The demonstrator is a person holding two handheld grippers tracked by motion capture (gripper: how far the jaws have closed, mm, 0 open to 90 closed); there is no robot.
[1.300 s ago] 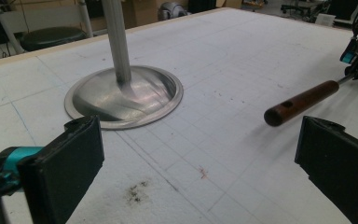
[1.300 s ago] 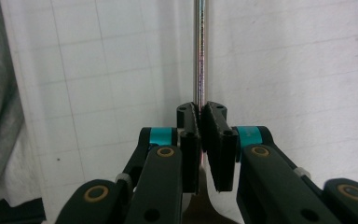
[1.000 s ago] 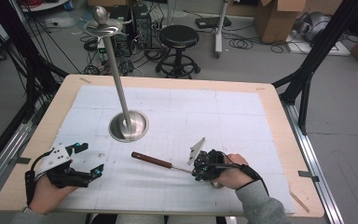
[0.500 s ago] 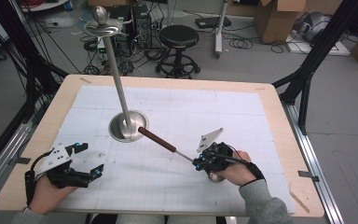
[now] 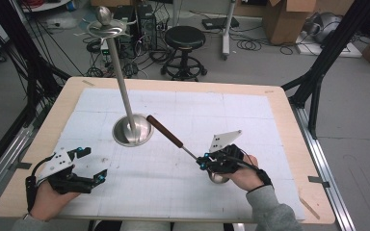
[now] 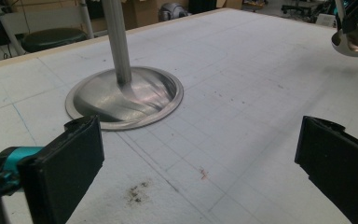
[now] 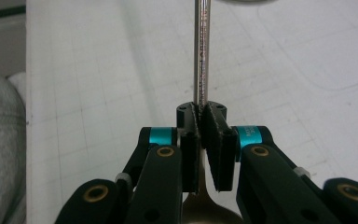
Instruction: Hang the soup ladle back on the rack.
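A ladle with a brown wooden handle (image 5: 165, 131) and a thin metal shaft (image 7: 201, 46) is held above the white mat. My right gripper (image 5: 203, 162) is shut on the shaft just ahead of the bowl (image 5: 218, 178); its pads (image 7: 212, 135) pinch the shaft in the right gripper view (image 7: 203, 116). The handle's end points up-left, close to the round base (image 5: 132, 131) of a metal stand whose pole (image 5: 120, 72) rises tilted. My left gripper (image 5: 92, 164) rests at the front left, open and holding nothing (image 6: 200, 158), facing the stand base (image 6: 126, 95).
The white gridded mat (image 5: 270, 125) covers most of the wooden table (image 5: 289, 103). A black stool (image 5: 185, 37), cables and cardboard boxes (image 5: 282, 14) are on the floor beyond the far edge. Black frame legs (image 5: 318, 72) flank the table.
The ladle's handle has swung from pointing left across the mat to pointing up-left at the stand base. The right hand has shifted slightly right. The left gripper has stayed still.
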